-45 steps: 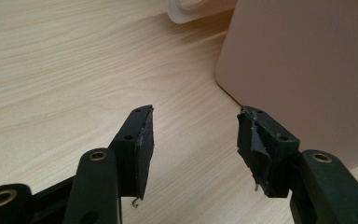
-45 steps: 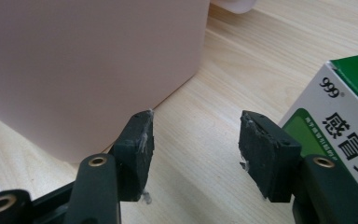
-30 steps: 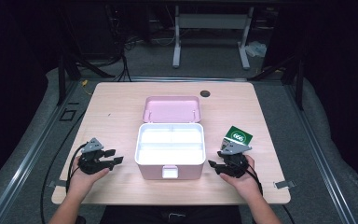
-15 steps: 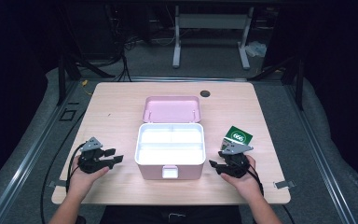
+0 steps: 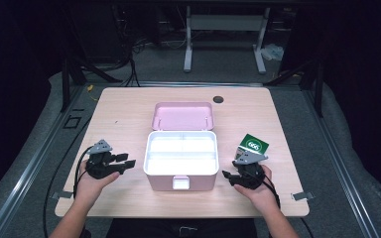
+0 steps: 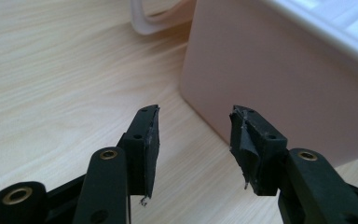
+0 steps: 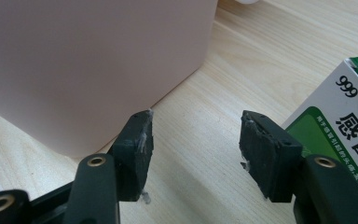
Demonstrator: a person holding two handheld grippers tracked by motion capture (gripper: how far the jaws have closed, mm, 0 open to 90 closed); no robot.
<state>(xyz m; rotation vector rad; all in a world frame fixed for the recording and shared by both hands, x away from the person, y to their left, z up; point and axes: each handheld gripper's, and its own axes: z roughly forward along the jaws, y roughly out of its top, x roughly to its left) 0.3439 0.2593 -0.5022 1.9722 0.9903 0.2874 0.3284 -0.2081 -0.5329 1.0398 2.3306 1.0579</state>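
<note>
A pink box (image 5: 181, 181) stands open mid-table, its lid (image 5: 182, 115) leaning back and a white divided tray (image 5: 181, 151) inside. My left gripper (image 5: 125, 161) lies left of the box with its tips toward the box's side wall (image 6: 279, 79). Its jaws (image 6: 193, 116) have just been closing, stand open, and hold nothing. My right gripper (image 5: 229, 171) rests at the box's right, open (image 7: 196, 119) and empty, with the pink wall (image 7: 88, 60) to one side. A green and white medicine carton (image 5: 253, 145) sits just behind it, close beside one jaw (image 7: 340, 126).
The wooden table (image 5: 129, 114) has a dark round cap (image 5: 218, 99) near its far edge. Metal clips (image 5: 297, 196) sit at the front corners. Cables trail off the left side (image 5: 74, 173). Grey floor and a white stand (image 5: 223, 29) lie beyond.
The left hand has shifted only slightly beside the box. The right hand and the carton have stayed in place.
</note>
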